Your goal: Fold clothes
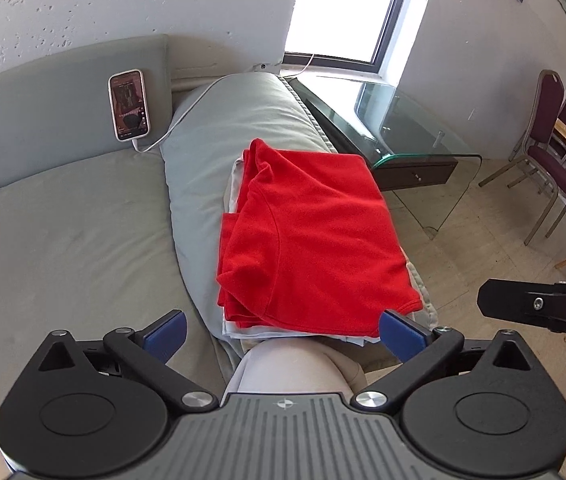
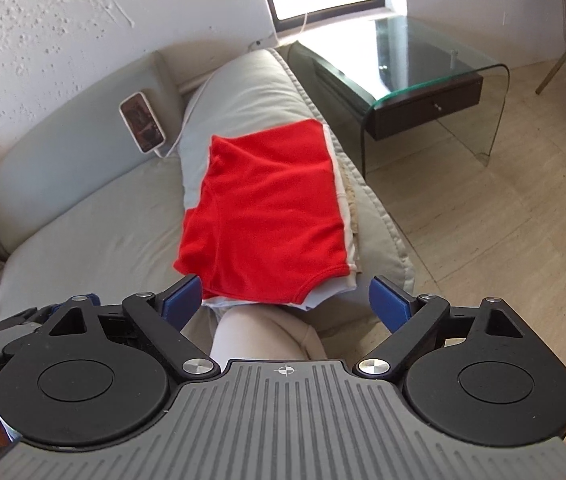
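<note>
A folded red garment lies on top of a stack of folded pale clothes on the sofa's wide grey armrest. It also shows in the right wrist view. My left gripper is open and empty, held just short of the stack's near edge. My right gripper is open and empty too, at the stack's near edge. The right gripper's black body shows at the right edge of the left wrist view.
A phone on a white cable leans against the sofa back. The person's knee is just below the stack. A glass side table with a dark drawer stands right of the armrest. Maroon chairs stand on the tiled floor.
</note>
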Motion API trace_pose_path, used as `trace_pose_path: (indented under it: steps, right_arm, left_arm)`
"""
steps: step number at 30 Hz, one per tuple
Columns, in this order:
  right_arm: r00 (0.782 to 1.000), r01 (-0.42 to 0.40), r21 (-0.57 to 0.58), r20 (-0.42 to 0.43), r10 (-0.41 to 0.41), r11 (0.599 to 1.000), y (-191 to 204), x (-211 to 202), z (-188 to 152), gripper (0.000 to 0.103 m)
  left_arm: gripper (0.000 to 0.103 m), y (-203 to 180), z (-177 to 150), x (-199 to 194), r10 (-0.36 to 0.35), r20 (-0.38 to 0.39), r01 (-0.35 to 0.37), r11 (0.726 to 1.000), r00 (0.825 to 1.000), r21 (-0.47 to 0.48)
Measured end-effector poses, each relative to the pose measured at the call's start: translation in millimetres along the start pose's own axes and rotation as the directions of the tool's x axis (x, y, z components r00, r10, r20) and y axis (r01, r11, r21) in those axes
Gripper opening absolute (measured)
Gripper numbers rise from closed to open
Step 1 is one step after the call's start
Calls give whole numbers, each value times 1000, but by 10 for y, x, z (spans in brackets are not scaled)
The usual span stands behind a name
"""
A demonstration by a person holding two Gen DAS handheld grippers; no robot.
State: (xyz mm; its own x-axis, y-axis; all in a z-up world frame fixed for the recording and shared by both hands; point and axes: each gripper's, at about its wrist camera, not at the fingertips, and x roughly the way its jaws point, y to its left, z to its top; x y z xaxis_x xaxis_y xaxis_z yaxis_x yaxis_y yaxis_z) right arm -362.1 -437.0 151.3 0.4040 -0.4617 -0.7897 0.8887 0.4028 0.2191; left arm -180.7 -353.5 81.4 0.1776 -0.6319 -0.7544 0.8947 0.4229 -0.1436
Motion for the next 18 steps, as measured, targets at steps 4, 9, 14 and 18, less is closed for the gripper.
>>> trace_pose_path:
  steps: [4,9,14,18]
  right_arm:
    - [1000,-10,-9,-15,10,1000,17,90,-17,91]
    - [999,-16,-21,-31,15,1000,47,166,-31,91]
    - [999,-13,-22,-40,12,1000,48,197,-33,91]
    - [999,-11,-22,-42,10,1000,54,209,-30,91]
  left_arm:
    - [102,10,0,7,12,1,-12,1000,1000,-10]
    - [102,2,-6,26,18,0,-18,1000,1000,-2]
    - [102,-13,2,61,6,-9,-6,1000,1000,3]
    - [102,18,-11,71,0,-2,0,1000,1000,-6]
